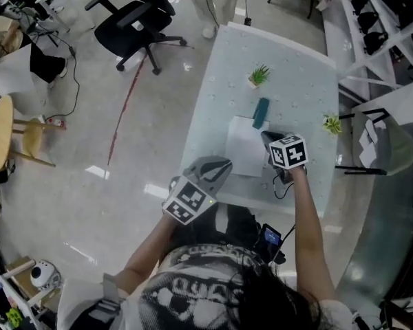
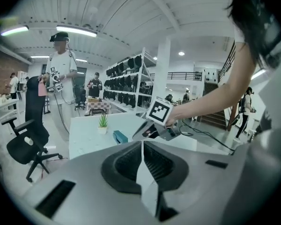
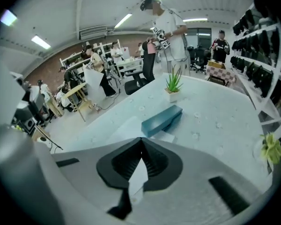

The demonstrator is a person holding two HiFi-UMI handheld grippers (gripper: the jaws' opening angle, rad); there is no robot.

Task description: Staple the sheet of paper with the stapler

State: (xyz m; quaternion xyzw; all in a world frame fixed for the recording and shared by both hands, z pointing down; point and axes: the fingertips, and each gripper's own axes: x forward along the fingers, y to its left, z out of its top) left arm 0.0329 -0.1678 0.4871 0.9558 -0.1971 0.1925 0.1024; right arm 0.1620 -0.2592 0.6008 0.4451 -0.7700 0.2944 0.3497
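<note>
Beyond the ribbed, dull black pads of our right gripper we see a smooth teal plastic stapler on matt white paper.

The person wears a black short-sleeved T-shirt with a bold white print across the back, and has dark hair. A pale grey strap lies over the left shoulder. Each hand carries grey moulded tongs with a smooth, rounded shell — the left tongs and the right tongs. Each bears a white cube with black square markers: the left cube and the right cube. In the gripper views the tongs show black ribbed pads in a dark hollow, and slot-like recesses in the shell. A thin black cable trails from the right tongs.
</note>
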